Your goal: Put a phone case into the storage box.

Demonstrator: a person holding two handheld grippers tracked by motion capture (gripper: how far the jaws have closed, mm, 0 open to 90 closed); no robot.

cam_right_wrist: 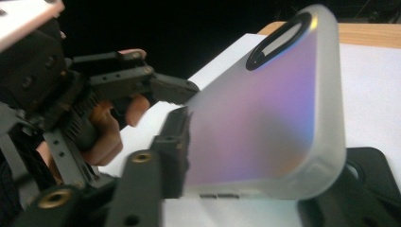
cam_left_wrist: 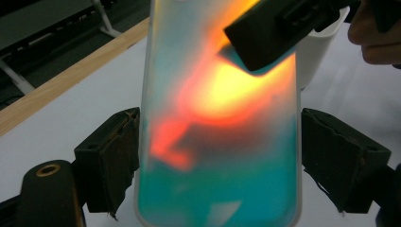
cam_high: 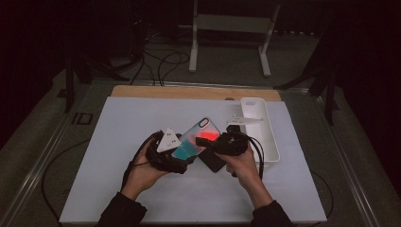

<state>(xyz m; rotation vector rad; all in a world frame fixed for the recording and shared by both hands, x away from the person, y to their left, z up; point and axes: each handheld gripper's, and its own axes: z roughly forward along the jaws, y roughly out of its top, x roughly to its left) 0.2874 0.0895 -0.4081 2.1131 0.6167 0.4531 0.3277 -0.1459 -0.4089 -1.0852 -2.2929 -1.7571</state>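
Presently the risk sits in a two-handed hold on a slick, light shell. The left gripper (cam_high: 176, 152) has its jaws spread wide and pressed against the two long edges of the phone case (cam_high: 197, 138), which stands between them and runs away from the pads toward the far side; those edges are smooth and rounded, so a small twist of the wrist could, in my judgement, let the case slide forward out of the pads or flex and pop free. The right gripper (cam_high: 218, 142) comes in at the case's other side; its one jaw lies against the case's edge in its own view, the opposite jaw is hidden behind the case, and I cannot tell whether the pads truly pinch it. Should both hands pull or turn against each other, the soft shell may bend or spring loose onto the black phone (cam_high: 213, 161) lying just beneath the right-hand jaws, or toward the white tray (cam_high: 272, 142) just beyond them.

As to the case itself: a frosted, translucent shell with rounded corners and a dark-rimmed oval camera opening (cam_right_wrist: 279, 41) at the end farthest from the left jaws; teal near those jaws, glowing orange-red toward the middle; held tilted above the white mat (cam_high: 118, 156).
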